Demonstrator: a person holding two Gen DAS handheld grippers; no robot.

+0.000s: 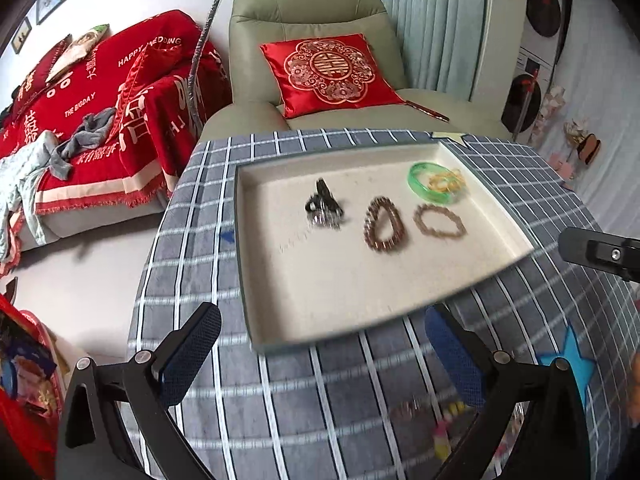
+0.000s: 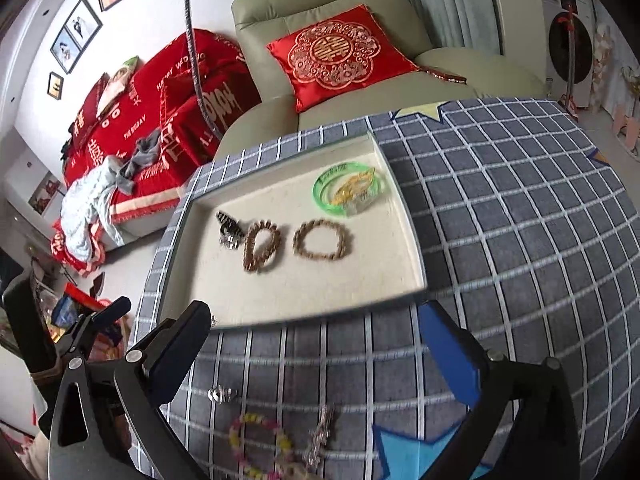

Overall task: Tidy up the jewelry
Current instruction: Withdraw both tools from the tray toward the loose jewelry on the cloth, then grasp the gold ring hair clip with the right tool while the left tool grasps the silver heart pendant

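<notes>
A cream tray (image 1: 332, 300) (image 2: 304, 300) lies on the checked tablecloth. In it are a black hair clip (image 1: 323, 204) (image 2: 229, 229), a dark brown bead bracelet (image 1: 385, 225) (image 2: 261, 249), a lighter bead bracelet (image 1: 440, 221) (image 2: 323, 240) and a green bangle (image 1: 432, 183) (image 2: 347, 188) with a gold chain (image 1: 447, 181) (image 2: 354, 189) on it. Loose on the cloth in front of the tray are a pink and yellow bead bracelet (image 2: 260, 446), a silver piece (image 2: 221, 395) and a metal chain (image 2: 320, 438). My left gripper (image 1: 320, 364) and right gripper (image 2: 316, 354) are open and empty, above the cloth near the tray's front edge.
A green armchair (image 1: 304, 12) with a red cushion (image 1: 330, 72) stands behind the table. A sofa under a red blanket (image 1: 100, 112) is at the left. Blue star patches (image 1: 566, 360) (image 2: 416, 456) mark the cloth. The right gripper's body (image 1: 600, 254) shows at the right edge.
</notes>
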